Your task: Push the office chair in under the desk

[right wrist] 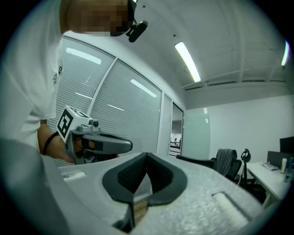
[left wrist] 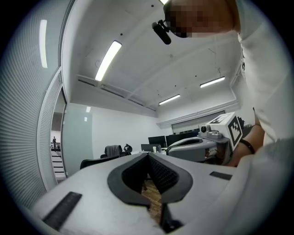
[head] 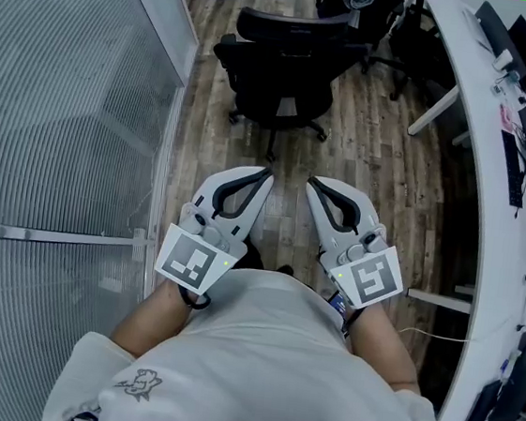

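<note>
Standing well back from the office chair (head: 284, 70), the person carries both tools level at waist height. The left gripper (head: 265, 173) and right gripper (head: 311, 180) each have their jaws pressed together on nothing, and they sit side by side with tips toward the chair. Closed tips would probably serve as blunt pushers, so no grasp is being prepared. The chair sits out on the wood floor (head: 363, 160), apart from the white desk (head: 476, 125) at right, not yet tucked in.

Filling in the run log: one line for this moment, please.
phase: pre-contact | left gripper: jaws shut, empty | right gripper: jaws shut, empty | office chair: ahead, untouched, not under desk
</note>
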Action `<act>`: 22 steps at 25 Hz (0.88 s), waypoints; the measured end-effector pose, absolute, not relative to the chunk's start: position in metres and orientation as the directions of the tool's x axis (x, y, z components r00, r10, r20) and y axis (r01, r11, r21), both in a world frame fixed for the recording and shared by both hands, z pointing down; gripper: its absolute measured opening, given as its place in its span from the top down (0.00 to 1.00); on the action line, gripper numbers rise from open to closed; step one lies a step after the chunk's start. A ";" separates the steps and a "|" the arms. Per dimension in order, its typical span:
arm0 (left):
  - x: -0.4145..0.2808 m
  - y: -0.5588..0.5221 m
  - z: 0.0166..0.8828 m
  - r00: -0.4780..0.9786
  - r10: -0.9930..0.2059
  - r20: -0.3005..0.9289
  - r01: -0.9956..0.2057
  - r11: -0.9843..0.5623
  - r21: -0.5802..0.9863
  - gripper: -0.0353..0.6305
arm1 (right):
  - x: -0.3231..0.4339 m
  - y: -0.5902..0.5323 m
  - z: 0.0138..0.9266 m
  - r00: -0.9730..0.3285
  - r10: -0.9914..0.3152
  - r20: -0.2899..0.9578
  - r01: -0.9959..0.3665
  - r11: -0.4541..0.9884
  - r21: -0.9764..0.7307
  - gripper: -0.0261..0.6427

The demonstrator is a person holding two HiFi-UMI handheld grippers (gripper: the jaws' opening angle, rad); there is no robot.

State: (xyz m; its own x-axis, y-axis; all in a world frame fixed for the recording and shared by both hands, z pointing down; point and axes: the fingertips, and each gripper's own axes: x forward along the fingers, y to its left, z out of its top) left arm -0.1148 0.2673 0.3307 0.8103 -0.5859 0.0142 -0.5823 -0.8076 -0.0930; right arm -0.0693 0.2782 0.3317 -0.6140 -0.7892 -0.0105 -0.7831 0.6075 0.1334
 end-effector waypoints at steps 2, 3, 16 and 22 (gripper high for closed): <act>-0.119 0.253 0.331 0.810 -0.587 0.013 -0.584 -0.808 -0.081 0.95 | -0.073 0.265 0.333 -0.612 -0.791 -0.002 -0.785 0.608 0.120 0.96; -0.122 0.245 0.332 0.808 -0.589 0.014 -0.586 -0.807 -0.077 0.95 | -0.075 0.257 0.334 -0.613 -0.790 0.002 -0.784 0.609 0.117 0.96; -0.179 0.092 0.344 0.814 -0.580 0.003 -0.580 -0.814 -0.012 0.95 | -0.126 0.106 0.358 -0.629 -0.777 0.026 -0.771 0.627 0.111 0.96; -0.208 0.030 0.328 0.822 -0.569 0.002 -0.568 -0.821 -0.063 0.95 | -0.152 0.041 0.351 -0.613 -0.790 0.028 -0.783 0.612 0.113 0.96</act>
State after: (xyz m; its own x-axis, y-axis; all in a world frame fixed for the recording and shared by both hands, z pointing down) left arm -0.2078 0.0302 0.3282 0.8224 -0.5689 0.0021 -0.5677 -0.8208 -0.0629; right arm -0.1520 0.0406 0.3512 -0.6129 -0.7897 0.0275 -0.7830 0.6117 0.1128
